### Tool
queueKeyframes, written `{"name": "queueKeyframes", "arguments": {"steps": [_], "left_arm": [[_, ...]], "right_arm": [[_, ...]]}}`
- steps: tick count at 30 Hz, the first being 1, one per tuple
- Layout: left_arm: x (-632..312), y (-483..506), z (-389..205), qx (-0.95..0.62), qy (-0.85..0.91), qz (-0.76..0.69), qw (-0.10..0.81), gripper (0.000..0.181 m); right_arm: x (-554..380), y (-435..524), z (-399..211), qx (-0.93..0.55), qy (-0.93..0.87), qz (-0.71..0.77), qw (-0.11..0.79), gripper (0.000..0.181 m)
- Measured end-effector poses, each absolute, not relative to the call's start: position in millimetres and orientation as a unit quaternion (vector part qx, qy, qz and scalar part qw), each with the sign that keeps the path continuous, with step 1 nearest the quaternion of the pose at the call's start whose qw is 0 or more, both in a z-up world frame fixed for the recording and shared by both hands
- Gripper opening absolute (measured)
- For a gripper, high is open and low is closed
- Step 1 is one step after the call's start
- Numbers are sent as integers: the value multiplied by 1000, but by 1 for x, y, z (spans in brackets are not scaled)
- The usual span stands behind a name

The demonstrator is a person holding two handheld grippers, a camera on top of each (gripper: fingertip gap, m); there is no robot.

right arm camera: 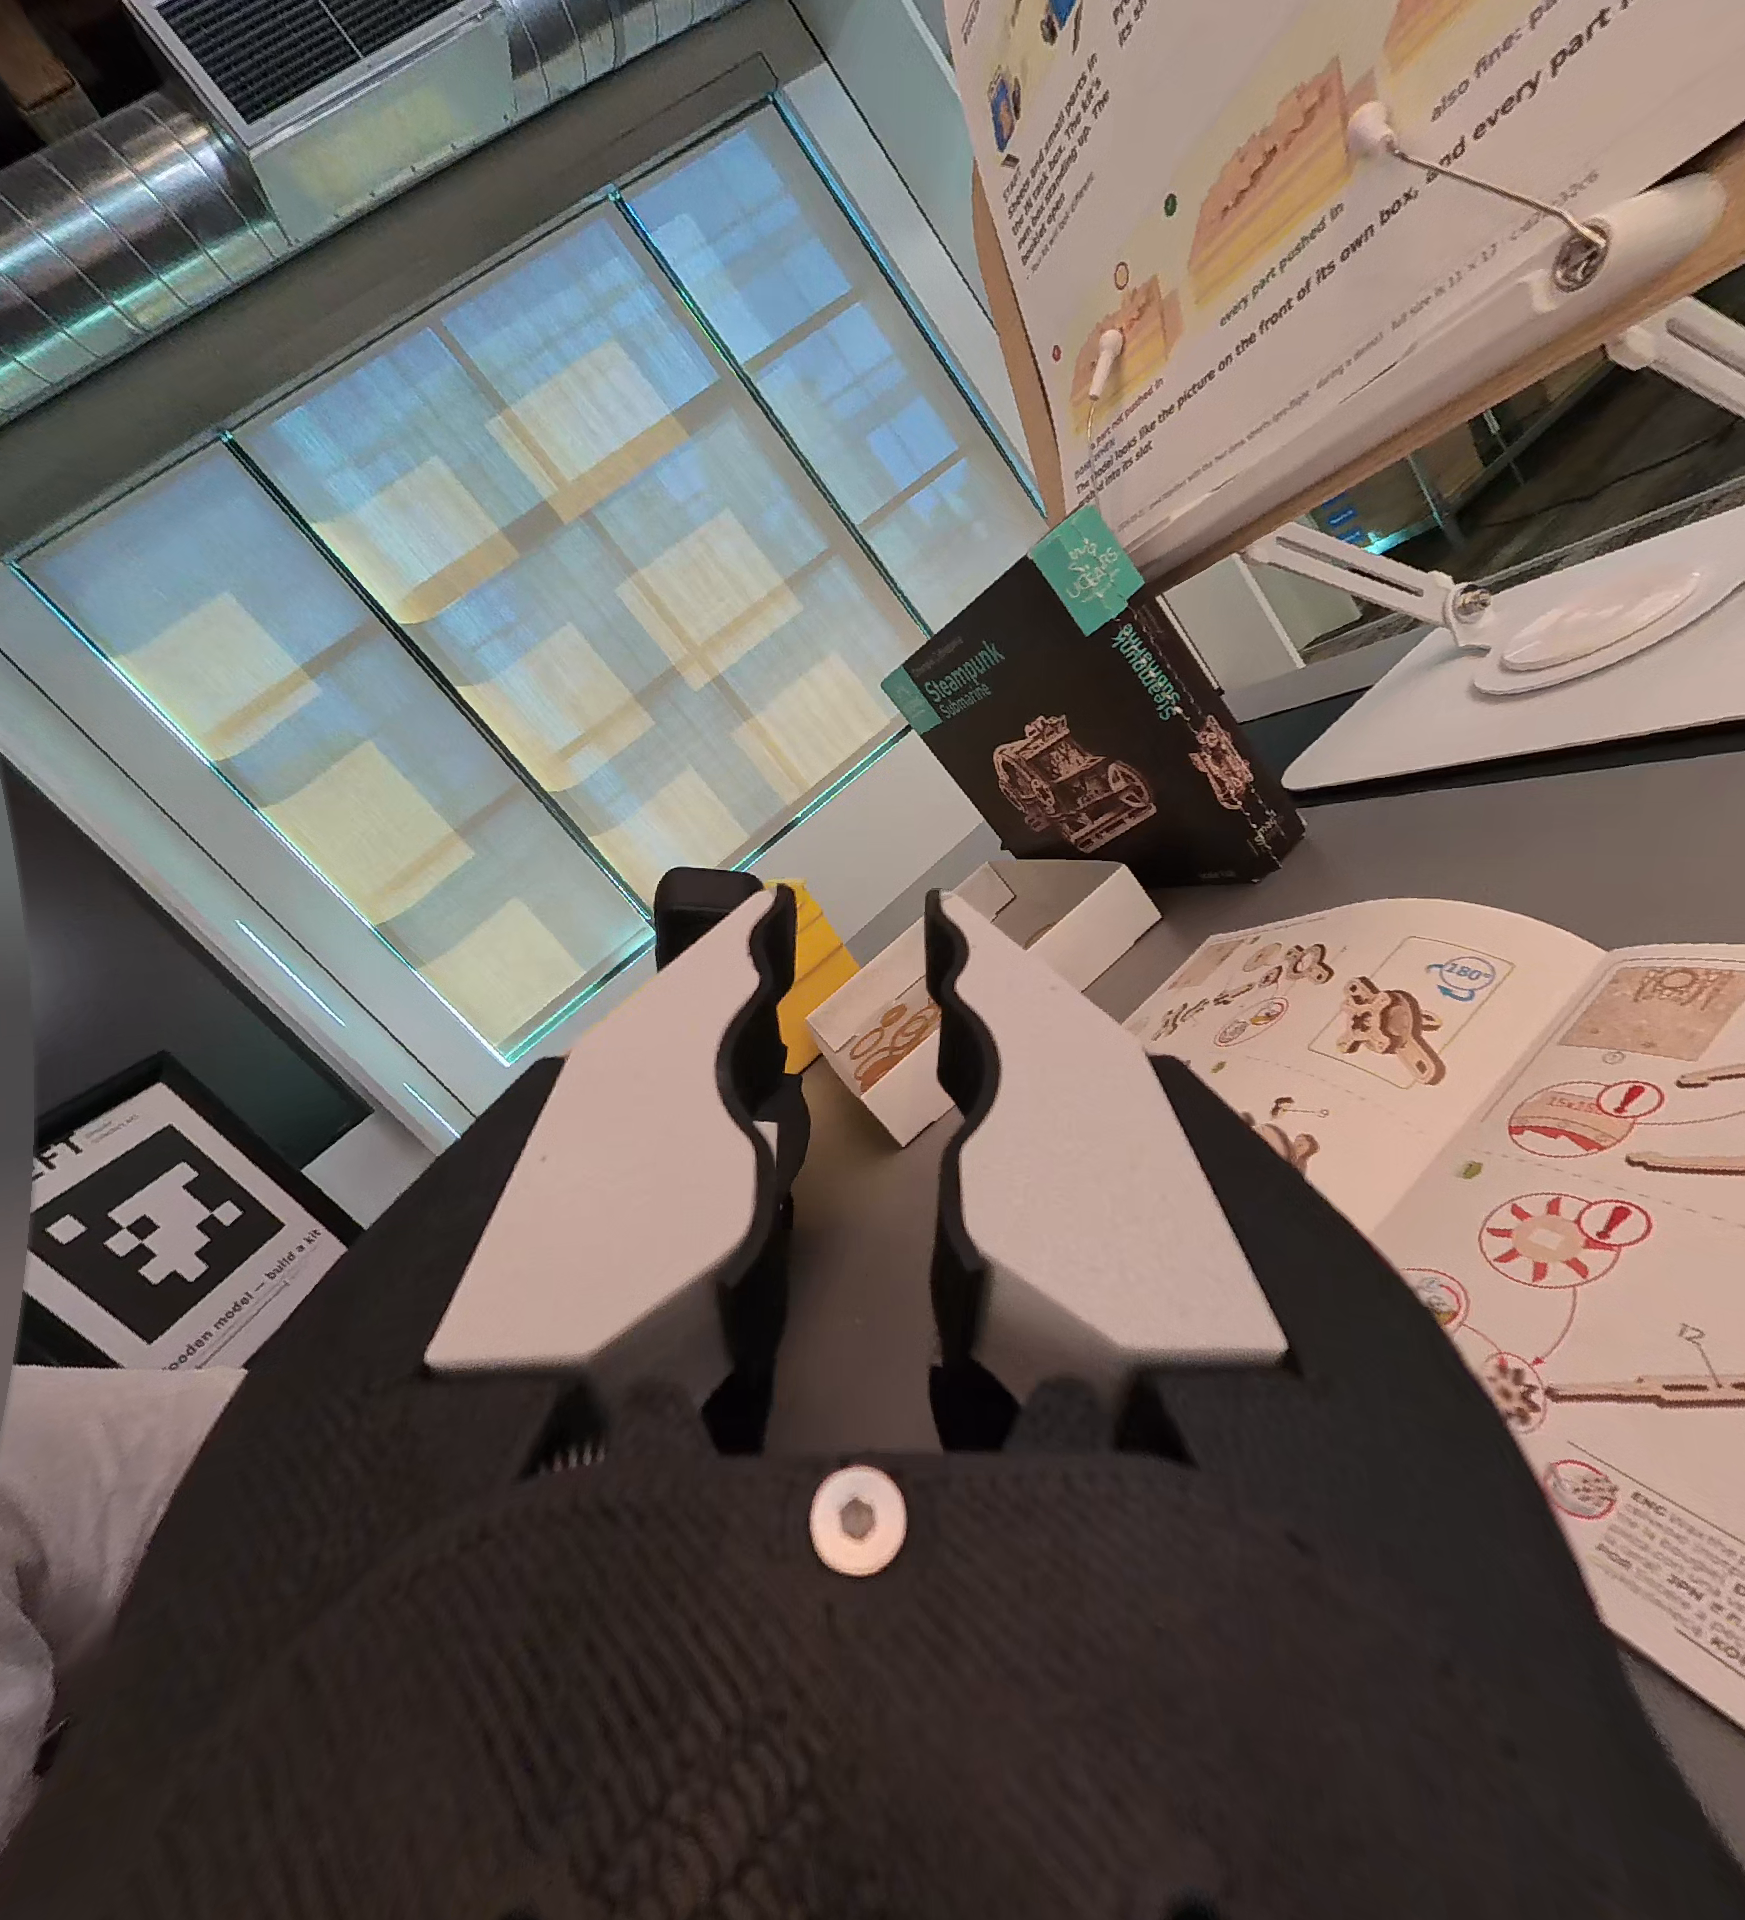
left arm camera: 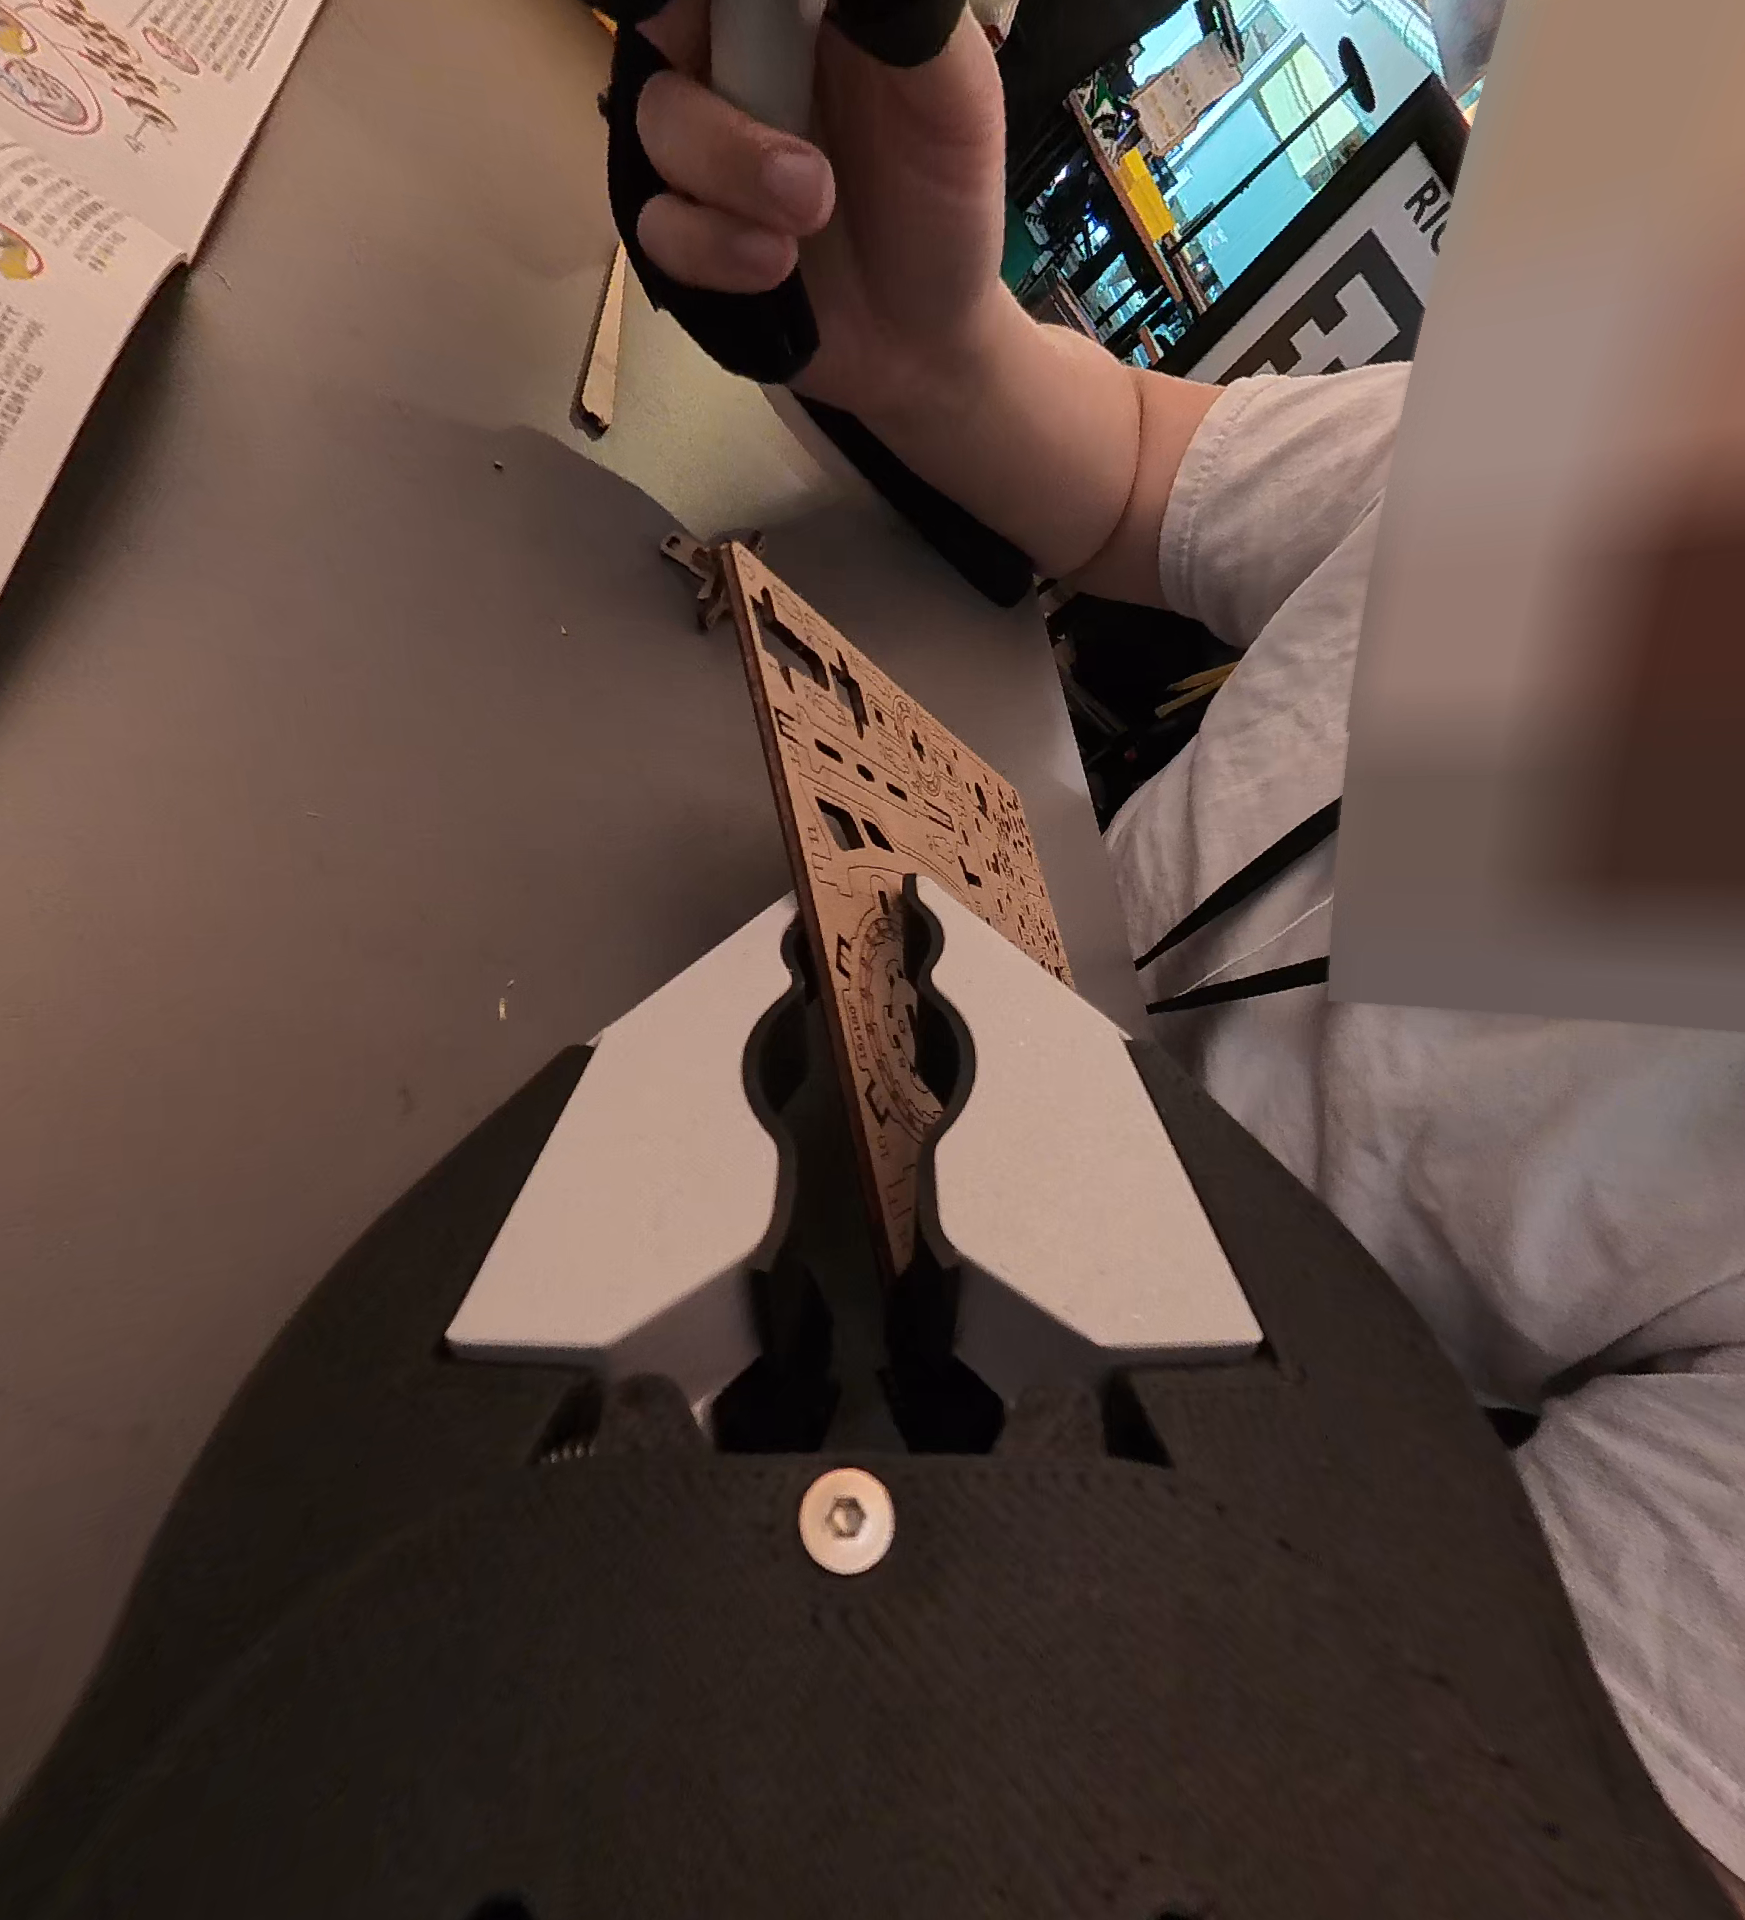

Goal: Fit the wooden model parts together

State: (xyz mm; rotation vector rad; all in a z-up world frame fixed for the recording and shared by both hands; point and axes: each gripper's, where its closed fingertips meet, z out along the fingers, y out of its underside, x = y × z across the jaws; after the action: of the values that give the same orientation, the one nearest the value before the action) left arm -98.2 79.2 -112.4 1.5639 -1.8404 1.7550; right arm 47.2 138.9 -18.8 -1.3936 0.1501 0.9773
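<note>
The left tongs [left arm camera: 852, 935] are clamped on a thin wooden sheet [left arm camera: 868, 810], gripping it by its near end so that it stands on edge and leans away over the grey worktop [left arm camera: 328, 779]. The sheet is pale plywood, laser-cut with dark burnt outlines: a toothed ring near the grip, and slots and small rectangular cut-outs farther up. Its near corner is hidden between the grey fingers [left arm camera: 1034, 1091], and its far tip overlaps a small loose wooden piece [left arm camera: 702, 582] on the worktop, so whether they touch cannot be told. Beyond, a person's hand [left arm camera: 847, 187] in a black strap grips a pale handle, cut off at the top edge. An open instruction booklet [left arm camera: 26, 260] lies at the far left, partly out of frame.

The right tongs [right arm camera: 852, 935] stand partly apart with nothing between them, raised above the worktop. Past them sits a white tray [right arm camera: 889, 1081] holding round wooden pieces, half hidden by the right finger. Farther back stands a dark kit box [right arm camera: 1096, 748], upright, next to the open booklet.
</note>
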Motion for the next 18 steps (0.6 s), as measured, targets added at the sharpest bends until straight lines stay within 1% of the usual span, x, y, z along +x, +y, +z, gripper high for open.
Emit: {"name": "queueKeyframes", "arguments": {"steps": [6,10,13,16,18], "left_arm": [[-98,79,-112,522,-614,586,78,11],[-98,79,-113,522,-615,586,78,12],[-98,79,-113,522,-614,586,78,11],[-98,79,-113,522,-614,586,79,12],[-98,79,-113,522,-614,586,79,11]], "right_arm": [[40,137,-16,-616,55,424,661,22],[35,120,12,-583,9,370,723,21],[25,107,27,-570,-50,303,762,20],[18,106,26,-577,-83,259,770,18],[16,108,23,-582,-84,266,764,18]]}}
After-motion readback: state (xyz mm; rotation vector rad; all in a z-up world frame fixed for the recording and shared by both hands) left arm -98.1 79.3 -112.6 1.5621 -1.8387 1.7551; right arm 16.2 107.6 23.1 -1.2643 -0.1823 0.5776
